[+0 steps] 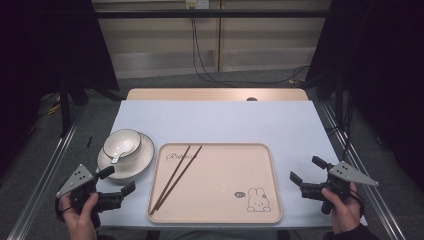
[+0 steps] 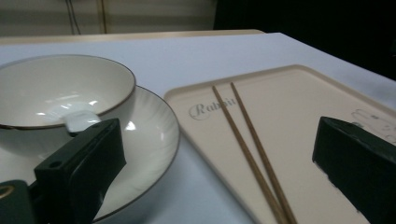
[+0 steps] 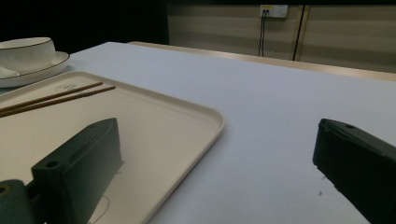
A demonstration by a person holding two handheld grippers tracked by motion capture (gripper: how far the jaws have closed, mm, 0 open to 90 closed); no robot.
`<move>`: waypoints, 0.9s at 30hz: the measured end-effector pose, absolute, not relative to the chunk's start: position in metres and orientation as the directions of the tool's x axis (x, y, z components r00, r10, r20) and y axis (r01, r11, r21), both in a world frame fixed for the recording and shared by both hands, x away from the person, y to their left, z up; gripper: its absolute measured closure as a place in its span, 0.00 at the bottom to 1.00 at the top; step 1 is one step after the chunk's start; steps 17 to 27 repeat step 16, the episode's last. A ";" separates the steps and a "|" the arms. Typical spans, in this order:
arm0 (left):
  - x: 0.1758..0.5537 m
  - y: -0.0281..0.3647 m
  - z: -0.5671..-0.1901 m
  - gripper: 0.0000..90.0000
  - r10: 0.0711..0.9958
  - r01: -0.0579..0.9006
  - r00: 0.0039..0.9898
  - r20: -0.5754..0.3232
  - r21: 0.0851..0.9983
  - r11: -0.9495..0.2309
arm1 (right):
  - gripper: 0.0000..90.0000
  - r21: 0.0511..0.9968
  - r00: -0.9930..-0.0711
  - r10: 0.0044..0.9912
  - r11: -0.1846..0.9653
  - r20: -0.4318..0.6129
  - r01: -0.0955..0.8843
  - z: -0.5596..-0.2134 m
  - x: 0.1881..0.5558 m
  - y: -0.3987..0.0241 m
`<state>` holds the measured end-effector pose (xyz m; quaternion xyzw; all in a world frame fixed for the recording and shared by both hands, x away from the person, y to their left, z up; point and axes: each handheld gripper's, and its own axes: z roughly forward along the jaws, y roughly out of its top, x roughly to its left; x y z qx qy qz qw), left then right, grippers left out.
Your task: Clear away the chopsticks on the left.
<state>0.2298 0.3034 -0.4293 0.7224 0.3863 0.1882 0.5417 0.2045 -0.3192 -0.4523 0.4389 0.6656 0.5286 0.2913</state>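
Note:
A beige tray (image 1: 220,215) with a rabbit print lies at the table's front centre, and a pair of brown chopsticks (image 1: 176,176) rests slanted on its left part. Left of the tray a white bowl (image 1: 122,143) holding a white spoon (image 1: 116,156) sits on a white plate (image 1: 135,167). My left gripper (image 1: 117,180) is open near the front left corner, just in front of the plate. From the left gripper view the bowl (image 2: 51,93), plate (image 2: 149,135) and chopsticks (image 2: 252,154) lie close ahead. My right gripper (image 1: 306,169) is open right of the tray (image 3: 177,121), with nothing between its jaws.
A pale sheet (image 1: 220,122) covers the wooden table (image 1: 215,94). Metal rails (image 1: 50,165) run along both sides, with dark curtains behind. Cables (image 1: 210,75) hang down to the floor beyond the far edge.

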 end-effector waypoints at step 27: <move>0.225 0.330 -0.435 0.02 0.773 0.351 0.592 -0.226 0.936 0.005 | 0.01 0.963 -0.447 0.892 0.059 0.068 0.264 -0.452 0.204 -0.320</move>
